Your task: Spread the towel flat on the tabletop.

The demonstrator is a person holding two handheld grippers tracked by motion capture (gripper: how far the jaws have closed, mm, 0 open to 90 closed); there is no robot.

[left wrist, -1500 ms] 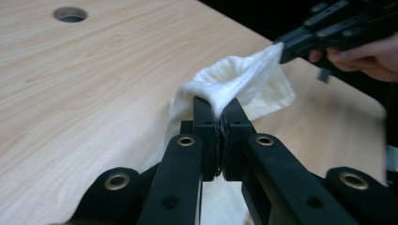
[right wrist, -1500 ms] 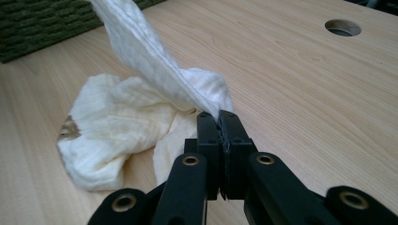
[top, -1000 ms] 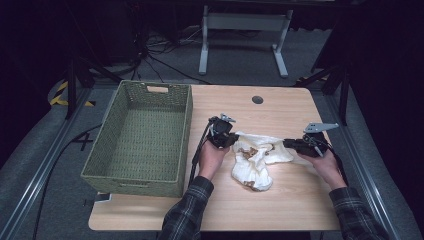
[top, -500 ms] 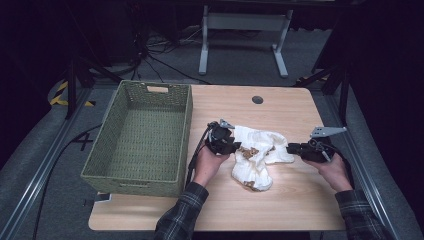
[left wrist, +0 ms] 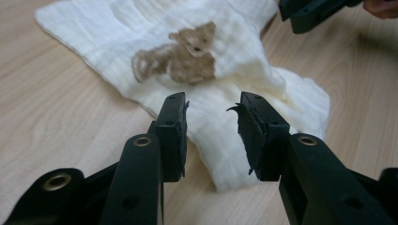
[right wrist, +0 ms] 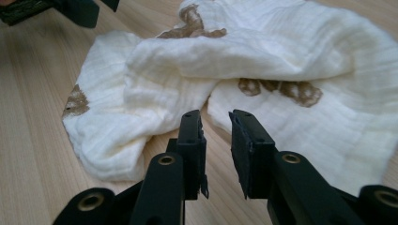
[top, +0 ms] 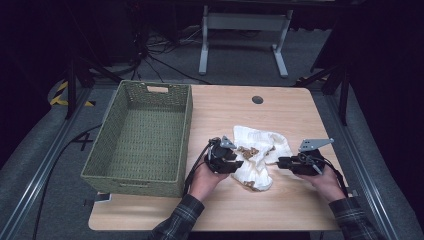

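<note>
The left gripper [left wrist: 211,117] hangs low over the table with its jaws parted wide and nothing between them; just ahead of its tips lies a crumpled cream cloth [left wrist: 225,70], a brown teddy-bear print [left wrist: 180,56] facing up a little beyond the jaws. From above, that left gripper [top: 235,161] sits at the cloth's near-left edge, the person's left hand [top: 206,177] wrapped behind it and a plaid sleeve [top: 177,222] trailing toward the bottom of the frame. The right gripper [right wrist: 216,129] has its jaws apart by a narrower gap, also empty, its tips stopping just short of a fold where two bunched lobes of the cloth [right wrist: 263,56] meet; bare wood shows between the jaws. In the high view the right gripper [top: 278,162] points leftward at the cloth's [top: 260,150] right side, the right hand [top: 325,180] behind it and a grey three-cornered plate [top: 315,144] riding on top. The cloth lies between the two grippers on the wooden table [top: 290,107]. Farther out to the left gripper's left, a green woven basket [top: 112,150] stands on the table's edge, well apart from the cloth. Beyond both grippers, near the table's far rim, a small dark round grommet [top: 257,100] marks the wood.
</note>
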